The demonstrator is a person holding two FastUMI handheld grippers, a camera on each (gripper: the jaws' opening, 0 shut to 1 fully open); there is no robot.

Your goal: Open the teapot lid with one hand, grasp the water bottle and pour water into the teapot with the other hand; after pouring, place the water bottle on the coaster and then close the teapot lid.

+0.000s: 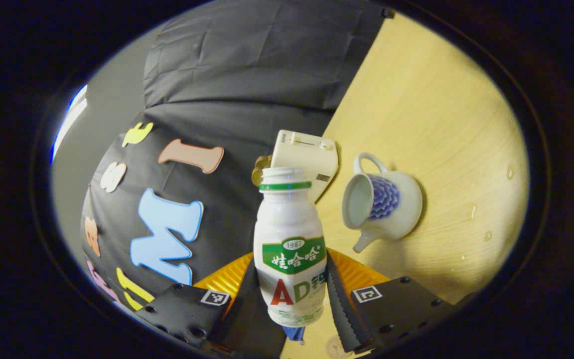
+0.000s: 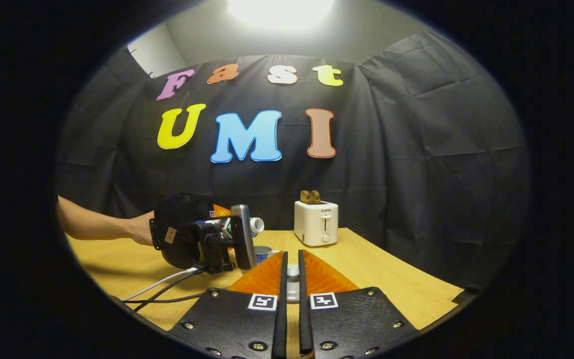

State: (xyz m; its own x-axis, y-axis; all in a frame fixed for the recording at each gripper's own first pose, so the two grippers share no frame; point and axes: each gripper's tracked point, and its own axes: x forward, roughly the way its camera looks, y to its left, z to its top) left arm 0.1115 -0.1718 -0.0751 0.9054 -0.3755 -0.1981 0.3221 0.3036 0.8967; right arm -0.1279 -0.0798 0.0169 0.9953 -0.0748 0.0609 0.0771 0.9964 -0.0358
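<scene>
Left gripper view: cam rolled sideways, close above table [image 1: 431,99], facing toaster [image 1: 303,158] & back wall, teapot [image 1: 381,202] near. Right gripper view: level, low over table [image 2: 396,279], facing same wall, toaster [image 2: 316,222] farther off. Both share toaster, teapot [image 2: 262,253], tabletop, wall

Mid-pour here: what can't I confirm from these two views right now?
- Water stream: left gripper view, none visible between the water bottle mouth and the teapot; too fine to tell.
- Teapot in right gripper view: mostly hidden behind the left gripper.
- Object between the right gripper fingers: a pale knob, likely the lid, mostly covered by them.
- Coaster: possibly the sliver at the left gripper view's bottom edge, cut off.
</scene>
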